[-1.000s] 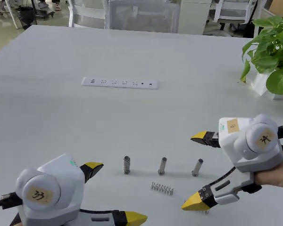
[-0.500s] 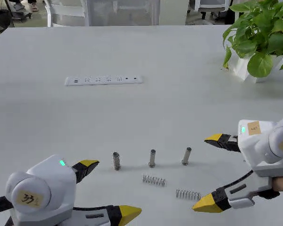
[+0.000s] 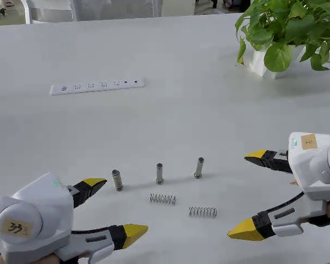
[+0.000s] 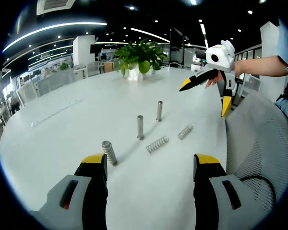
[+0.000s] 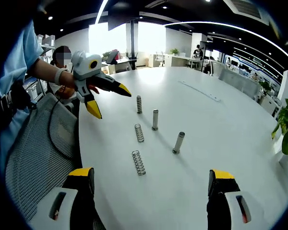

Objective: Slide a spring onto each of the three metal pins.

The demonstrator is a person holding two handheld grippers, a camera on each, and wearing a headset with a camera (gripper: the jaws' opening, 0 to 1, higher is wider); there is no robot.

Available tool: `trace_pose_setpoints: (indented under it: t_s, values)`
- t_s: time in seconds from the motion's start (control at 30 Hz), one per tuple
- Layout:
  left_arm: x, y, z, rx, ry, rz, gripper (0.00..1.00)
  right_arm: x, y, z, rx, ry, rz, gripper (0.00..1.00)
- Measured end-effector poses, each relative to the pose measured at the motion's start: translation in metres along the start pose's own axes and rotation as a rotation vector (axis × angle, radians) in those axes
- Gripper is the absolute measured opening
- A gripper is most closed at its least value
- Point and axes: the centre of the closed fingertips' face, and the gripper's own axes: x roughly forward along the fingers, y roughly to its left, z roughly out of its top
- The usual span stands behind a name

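- Table (image 3: 220, 110), grey and wide, is carrying everything we are watching, and a potted plant (image 3: 286, 27) is standing at its far right corner.
- We are holding the left gripper (image 3: 114, 208) low at the near left. Its jaws are spread wide and gripping nothing, and the sprung pin (image 3: 117, 180) is standing just beside its far tip.
- We are holding the right gripper (image 3: 248, 193) at the near right, jaws likewise parted and empty, pointing left towards the row of pins.
- A power strip (image 3: 97, 86) is lying well beyond the pins.
- Three pins are standing upright in a row between the grippers. The sprung pin is wearing a spring, while the middle pin (image 3: 159, 173) and the right pin (image 3: 199, 167) are bare.
- Two springs are lying flat just in front of the row. The first loose spring (image 3: 163, 198) is near the middle pin and the second loose spring (image 3: 203, 211) is nearer the right gripper, both outside either gripper's jaws.
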Motion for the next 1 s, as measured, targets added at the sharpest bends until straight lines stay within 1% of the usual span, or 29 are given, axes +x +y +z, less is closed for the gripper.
trace_pose_setpoints:
  t_s: [0.13, 0.2, 0.3, 0.37, 0.43, 0.5, 0.53, 0.63, 0.67, 0.77, 0.83, 0.87, 0.93, 1.0]
  values:
    - [0.005, -0.007, -0.001, 0.035, 0.016, -0.034, 0.67, -0.001, 0.003, -0.005, 0.020, -0.003, -0.005, 0.99]
    - [0.012, -0.013, 0.000, 0.064, 0.021, -0.070, 0.64, -0.002, 0.006, -0.008, 0.029, -0.003, -0.004, 0.98]
    - [0.021, -0.018, -0.003, 0.114, 0.053, -0.106, 0.58, -0.003, 0.008, -0.012, 0.039, 0.000, -0.002, 0.98]
    - [0.028, -0.021, -0.005, 0.130, 0.060, -0.124, 0.54, -0.004, 0.008, -0.014, 0.046, 0.001, -0.004, 0.98]
    - [0.034, -0.021, -0.007, 0.148, 0.071, -0.127, 0.51, -0.005, 0.008, -0.015, 0.050, 0.001, -0.006, 0.98]
    - [0.040, -0.021, -0.008, 0.146, 0.085, -0.137, 0.48, -0.006, 0.008, -0.017, 0.054, 0.003, -0.006, 0.98]
    - [0.044, -0.020, -0.009, 0.155, 0.096, -0.136, 0.46, -0.007, 0.008, -0.018, 0.055, 0.004, -0.007, 0.98]
    - [0.054, -0.019, -0.009, 0.155, 0.101, -0.143, 0.37, -0.007, 0.008, -0.020, 0.069, 0.003, -0.007, 0.98]
    - [0.056, -0.020, -0.009, 0.154, 0.102, -0.146, 0.36, -0.007, 0.008, -0.020, 0.074, 0.002, -0.007, 0.97]
    - [0.064, -0.020, -0.010, 0.162, 0.113, -0.142, 0.35, -0.007, 0.009, -0.020, 0.079, -0.001, -0.009, 0.97]
    - [0.068, -0.019, -0.009, 0.158, 0.116, -0.147, 0.35, -0.007, 0.009, -0.020, 0.087, -0.005, -0.009, 0.97]
    - [0.071, -0.019, -0.010, 0.161, 0.125, -0.149, 0.35, -0.008, 0.009, -0.021, 0.091, -0.005, -0.009, 0.97]
    - [0.073, -0.020, -0.012, 0.170, 0.137, -0.153, 0.34, -0.008, 0.009, -0.023, 0.095, -0.002, -0.010, 0.97]
    - [0.075, -0.019, -0.013, 0.163, 0.145, -0.158, 0.34, -0.009, 0.008, -0.024, 0.101, -0.001, -0.013, 0.96]
